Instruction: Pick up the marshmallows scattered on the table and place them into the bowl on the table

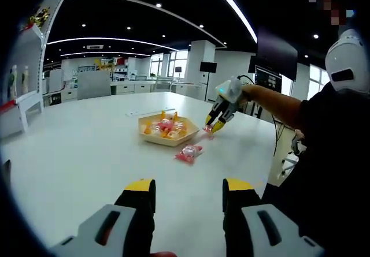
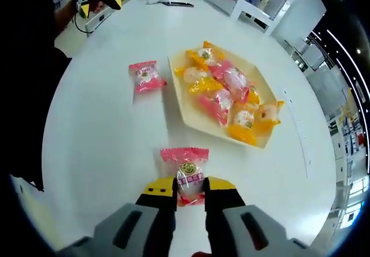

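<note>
1. Right gripper view: right gripper point(image 2: 189, 194) has its fingers pinching a pink marshmallow packet point(image 2: 187, 173) just short of the bowl point(image 2: 191, 114).
2. Another pink packet point(image 2: 145, 76) lies on the white counter point(image 2: 98, 136) beside the bowl.
3. Left gripper point(image 1: 189, 192) hovers with fingers spread, holding nothing.
</note>
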A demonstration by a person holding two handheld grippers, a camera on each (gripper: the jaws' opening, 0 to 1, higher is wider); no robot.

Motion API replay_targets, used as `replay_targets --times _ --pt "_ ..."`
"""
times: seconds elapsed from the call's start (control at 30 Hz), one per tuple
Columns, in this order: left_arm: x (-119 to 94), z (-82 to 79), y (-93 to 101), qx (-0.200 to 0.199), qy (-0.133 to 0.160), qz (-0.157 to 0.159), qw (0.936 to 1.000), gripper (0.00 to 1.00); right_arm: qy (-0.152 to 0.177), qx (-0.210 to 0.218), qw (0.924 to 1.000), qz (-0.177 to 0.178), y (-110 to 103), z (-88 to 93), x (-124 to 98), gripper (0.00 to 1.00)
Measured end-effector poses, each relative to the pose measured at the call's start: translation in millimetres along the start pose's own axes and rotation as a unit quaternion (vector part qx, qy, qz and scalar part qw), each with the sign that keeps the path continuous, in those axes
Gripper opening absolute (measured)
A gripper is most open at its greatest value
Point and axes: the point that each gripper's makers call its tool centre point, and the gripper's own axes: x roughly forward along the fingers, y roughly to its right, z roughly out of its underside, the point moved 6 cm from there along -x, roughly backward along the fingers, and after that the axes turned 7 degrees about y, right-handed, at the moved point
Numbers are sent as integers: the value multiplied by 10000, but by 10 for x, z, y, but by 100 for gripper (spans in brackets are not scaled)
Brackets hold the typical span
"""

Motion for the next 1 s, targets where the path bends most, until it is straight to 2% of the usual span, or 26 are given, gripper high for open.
replay_targets --times 0.67,1.0 --pt "-12 24 12 -30 7 -1 10000 47 186 -358 9989 238 117 -220 -94 19" --pt "-30 25 18 -58 23 -30 10000 46 342 -499 9972 437 247 -368 -154 19"
